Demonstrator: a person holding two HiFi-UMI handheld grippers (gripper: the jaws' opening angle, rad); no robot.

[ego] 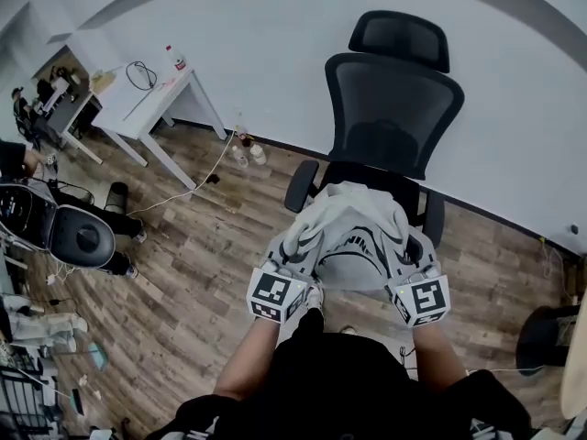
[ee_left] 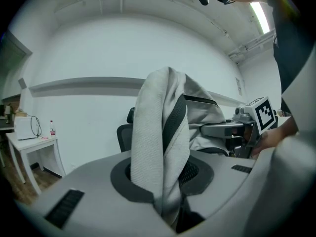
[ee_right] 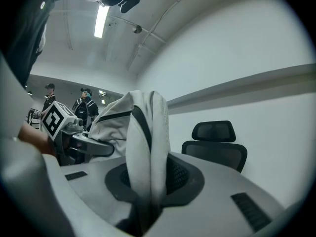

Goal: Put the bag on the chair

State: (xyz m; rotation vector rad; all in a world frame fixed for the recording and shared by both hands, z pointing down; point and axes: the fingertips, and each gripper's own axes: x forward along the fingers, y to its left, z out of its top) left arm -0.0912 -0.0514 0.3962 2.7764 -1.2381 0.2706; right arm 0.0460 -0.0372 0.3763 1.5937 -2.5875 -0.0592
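Observation:
A light grey bag [ego: 353,236] with black trim hangs in the air in front of the black mesh office chair [ego: 394,108], over its seat. My left gripper [ego: 292,262] is shut on a fold of the bag's fabric [ee_left: 160,147] at its left side. At the bag's right side my right gripper [ego: 411,266] is shut on another fold [ee_right: 145,152]. In the left gripper view the right gripper [ee_left: 247,127] shows beyond the bag. The chair's back and headrest [ee_right: 215,142] stand to the right in the right gripper view.
A white table [ego: 151,94] with a bottle and cables stands at the back left by the wall. A dark round machine [ego: 78,236] and clutter sit at the left on the wood floor. Another dark base [ego: 541,337] is at the right. People stand far off in the right gripper view.

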